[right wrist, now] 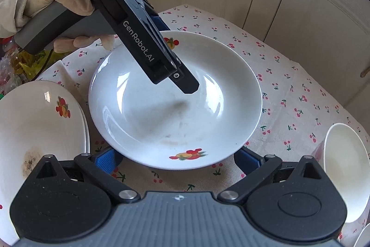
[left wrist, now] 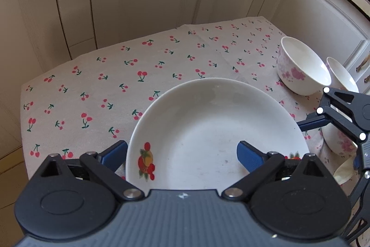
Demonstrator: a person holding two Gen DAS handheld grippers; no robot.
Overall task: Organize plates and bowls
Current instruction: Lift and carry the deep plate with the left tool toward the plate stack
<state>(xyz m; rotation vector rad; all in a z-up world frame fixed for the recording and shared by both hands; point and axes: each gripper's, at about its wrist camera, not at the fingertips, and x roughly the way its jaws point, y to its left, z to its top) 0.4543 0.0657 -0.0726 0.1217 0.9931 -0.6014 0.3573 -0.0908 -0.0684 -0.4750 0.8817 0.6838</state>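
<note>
**A:** Left wrist view first: our left gripper (left wrist: 182, 155) has its jaws spread wide, one blue pad outside the near rim of the deep plate (left wrist: 217, 131), the other over its inside. Nothing is pinched; the rim sits between the pads, and we cannot tell whether either one touches it.

**B:** We read that as a rim grasp being lined up. A plate this broad can only be taken by its edge, which would explain the steep downward tilt.

**A:** The plate lies on the cherry-print cloth (left wrist: 97, 85), toward the near edge of the surface, well away from the far edge by the cabinets. Two flowered bowls (left wrist: 303, 66) stand together toward the right edge.

**B:** From the right wrist view, our right gripper (right wrist: 179, 159) is also wide, holding nothing. Its pads flank the plate's near rim from below, one on each side and both clear of it.

**A:** A second plate (right wrist: 39, 122) with a stain lies just left of the first, overlapping another beneath it, so we judge a stack is forming there.

**B:** The gloved hand (right wrist: 64, 4) grips the left tool's handle above the plate, and one finger of that tool hangs over the middle of the plate.
</note>
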